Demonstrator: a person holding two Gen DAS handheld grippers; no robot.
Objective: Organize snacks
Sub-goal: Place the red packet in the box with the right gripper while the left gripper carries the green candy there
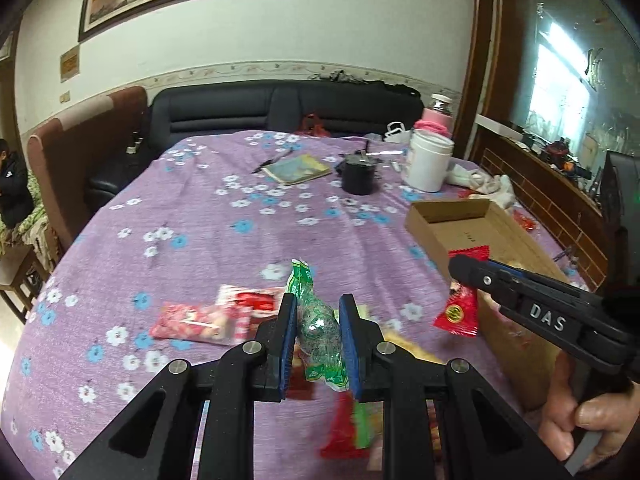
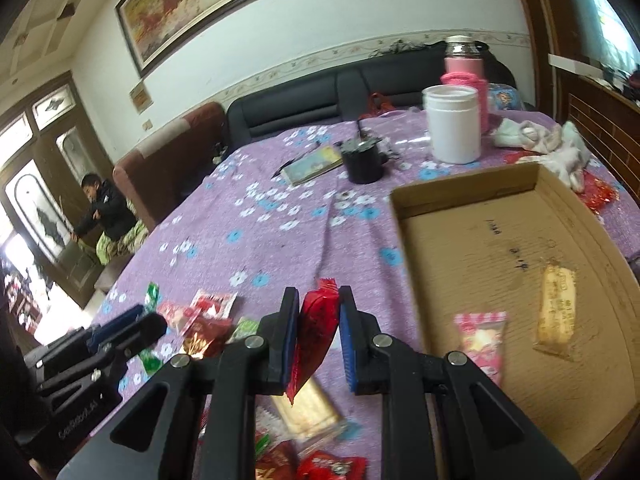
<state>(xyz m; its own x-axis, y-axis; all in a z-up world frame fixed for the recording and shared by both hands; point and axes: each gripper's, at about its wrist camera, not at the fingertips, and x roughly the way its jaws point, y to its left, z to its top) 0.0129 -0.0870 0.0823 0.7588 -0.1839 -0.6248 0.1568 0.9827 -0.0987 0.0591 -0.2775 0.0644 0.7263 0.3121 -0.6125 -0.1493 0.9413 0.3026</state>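
Crinkly green foil snack (image 1: 320,328) being pinched between left gripper (image 1: 318,344) fingers, glossy red packet (image 2: 316,328) being clamped by right gripper (image 2: 319,340), cardboard box (image 2: 472,184) lying right of it, holding two wrapped snacks only right view is showing.

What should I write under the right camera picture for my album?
Right gripper pinches a red snack packet beside a cardboard box already holding two snacks.
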